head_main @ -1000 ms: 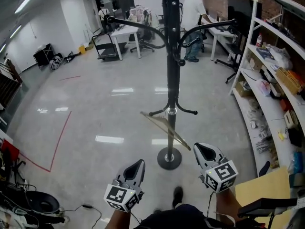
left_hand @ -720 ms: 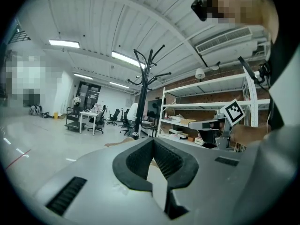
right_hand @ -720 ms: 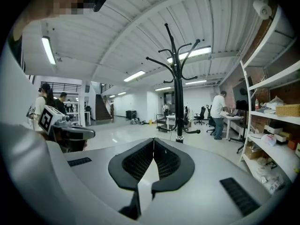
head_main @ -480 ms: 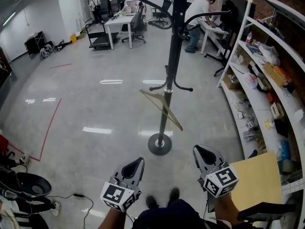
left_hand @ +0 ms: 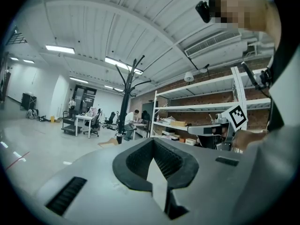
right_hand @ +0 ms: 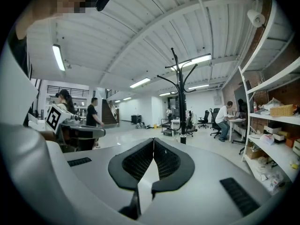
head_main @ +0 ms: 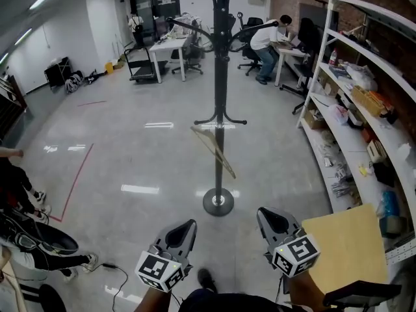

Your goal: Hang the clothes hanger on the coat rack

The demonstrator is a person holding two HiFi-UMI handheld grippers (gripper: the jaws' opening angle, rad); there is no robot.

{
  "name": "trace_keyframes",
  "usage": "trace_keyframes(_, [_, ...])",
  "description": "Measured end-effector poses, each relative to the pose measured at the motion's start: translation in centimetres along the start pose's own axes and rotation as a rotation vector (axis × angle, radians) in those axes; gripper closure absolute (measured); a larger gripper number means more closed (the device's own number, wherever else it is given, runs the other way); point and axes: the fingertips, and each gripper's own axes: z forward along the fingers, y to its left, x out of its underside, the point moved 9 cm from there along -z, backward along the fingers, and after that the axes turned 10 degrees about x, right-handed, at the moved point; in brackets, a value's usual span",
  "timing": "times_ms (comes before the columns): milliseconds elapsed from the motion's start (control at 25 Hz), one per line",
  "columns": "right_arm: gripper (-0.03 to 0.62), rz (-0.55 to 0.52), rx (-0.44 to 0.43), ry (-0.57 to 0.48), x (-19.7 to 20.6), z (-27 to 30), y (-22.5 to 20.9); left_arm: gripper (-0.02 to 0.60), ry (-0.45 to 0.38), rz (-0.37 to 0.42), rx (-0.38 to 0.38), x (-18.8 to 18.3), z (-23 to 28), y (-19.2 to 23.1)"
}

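A tall black coat rack (head_main: 221, 103) stands on a round base (head_main: 218, 202) in the middle of the floor. A pale wooden clothes hanger (head_main: 214, 149) hangs tilted from one of its low hooks. My left gripper (head_main: 187, 225) and right gripper (head_main: 265, 213) are low in the head view, well short of the rack, both shut with nothing between the jaws. The left gripper view shows the rack (left_hand: 125, 102) far off, with the hanger (left_hand: 108, 142) just above the jaws. In the right gripper view the rack (right_hand: 180, 97) stands beyond the shut jaws.
White shelving (head_main: 364, 109) full of boxes runs along the right. A tan board (head_main: 341, 246) lies at the lower right. A person's legs (head_main: 19, 194) and floor cables are at the left edge. Desks, chairs and a seated person (head_main: 268, 38) are at the back.
The view has backed away from the rack, so it stands farther off. The hanger still hangs on the low hook. A person has come into view at the left edge.
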Motion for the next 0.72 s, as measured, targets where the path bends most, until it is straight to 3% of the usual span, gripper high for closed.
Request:
trace_keyframes(320, [0.586, 0.016, -0.064, 0.048, 3.2, -9.4, -2.6, 0.581, 0.027, -0.007, -0.008, 1.3, -0.7, -11.0])
trace_keyframes(720, [0.585, 0.056, -0.084, 0.014, 3.4, -14.7, -1.6, 0.581, 0.070, -0.001, -0.067, 1.2, -5.9, -17.0])
